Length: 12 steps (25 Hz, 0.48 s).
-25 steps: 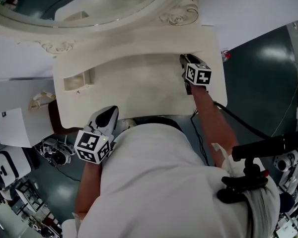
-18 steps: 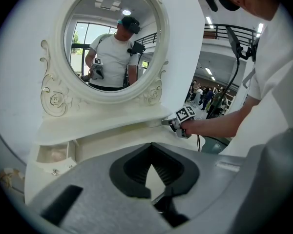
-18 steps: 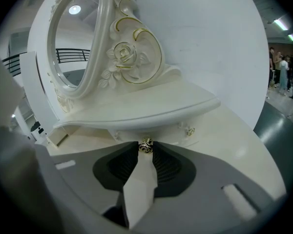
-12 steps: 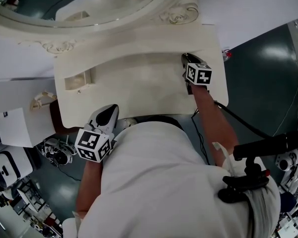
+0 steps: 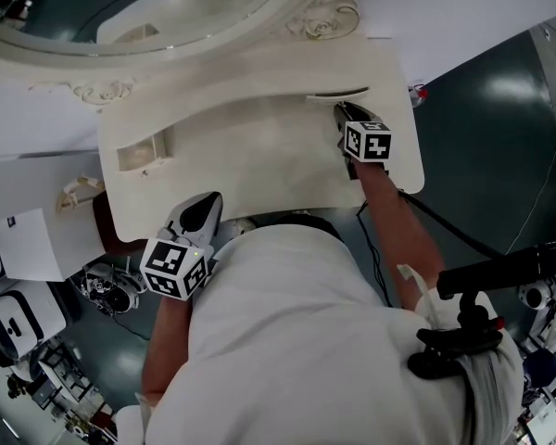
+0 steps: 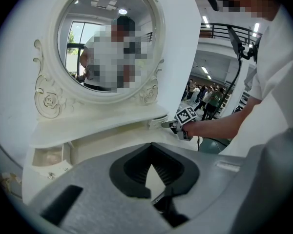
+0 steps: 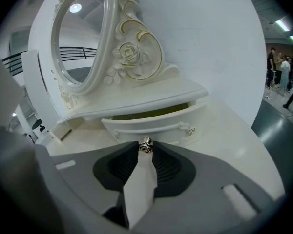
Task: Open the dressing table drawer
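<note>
The small curved drawer (image 7: 156,123) under the mirror shelf stands a little way out, and a dark gap shows behind its front. My right gripper (image 7: 145,147) is shut on its silver knob (image 7: 145,144), with a pad pressed to each side. In the head view the right gripper (image 5: 345,114) reaches to the drawer (image 5: 338,95) at the table's right. My left gripper (image 5: 204,213) hovers at the table's near left edge. Seen in its own view, the left gripper (image 6: 151,165) is shut on nothing and aims across the tabletop.
The white dressing table (image 5: 250,160) carries an oval mirror (image 5: 148,7) in a carved frame. An open compartment (image 5: 146,149) sits at its left. A cable (image 5: 445,225) trails from the right arm. Equipment and white boxes (image 5: 28,239) crowd the floor to the left.
A dark slit has appeared behind the drawer's front, so the drawer has come out a little toward me with the right gripper. The left gripper has stayed put.
</note>
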{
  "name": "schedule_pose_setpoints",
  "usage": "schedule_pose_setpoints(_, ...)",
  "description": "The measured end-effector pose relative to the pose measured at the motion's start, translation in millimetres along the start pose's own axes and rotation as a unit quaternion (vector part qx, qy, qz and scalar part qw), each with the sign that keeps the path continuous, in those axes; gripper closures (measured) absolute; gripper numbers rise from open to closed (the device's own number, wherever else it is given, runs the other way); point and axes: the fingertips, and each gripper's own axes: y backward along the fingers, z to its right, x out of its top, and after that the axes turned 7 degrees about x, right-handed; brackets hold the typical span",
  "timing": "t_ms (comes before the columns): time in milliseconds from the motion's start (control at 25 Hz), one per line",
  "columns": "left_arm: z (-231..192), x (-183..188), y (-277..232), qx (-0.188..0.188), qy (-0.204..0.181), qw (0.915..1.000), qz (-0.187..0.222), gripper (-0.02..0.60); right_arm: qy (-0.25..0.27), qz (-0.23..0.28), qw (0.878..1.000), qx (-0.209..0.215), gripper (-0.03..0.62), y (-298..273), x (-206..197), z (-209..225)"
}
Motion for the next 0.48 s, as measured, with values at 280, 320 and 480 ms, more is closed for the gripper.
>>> schedule_pose_setpoints(280,6,-1,-1,-0.004,-0.002,1.0000,0.002,0.578,0.003,-0.003,1.000,0.000,0.500,8,-8,-2)
schedule_pose_setpoints(320,7,-2,0,-0.005,-0.001,1.0000,0.003,0.578,0.004,-0.004,1.000,0.001,0.500,10,-9,-3)
schedule_pose_setpoints(480,10,-5,1,-0.006,0.000,1.0000,0.004,0.578,0.005,-0.006,1.000,0.002,0.500,15,-14,-5)
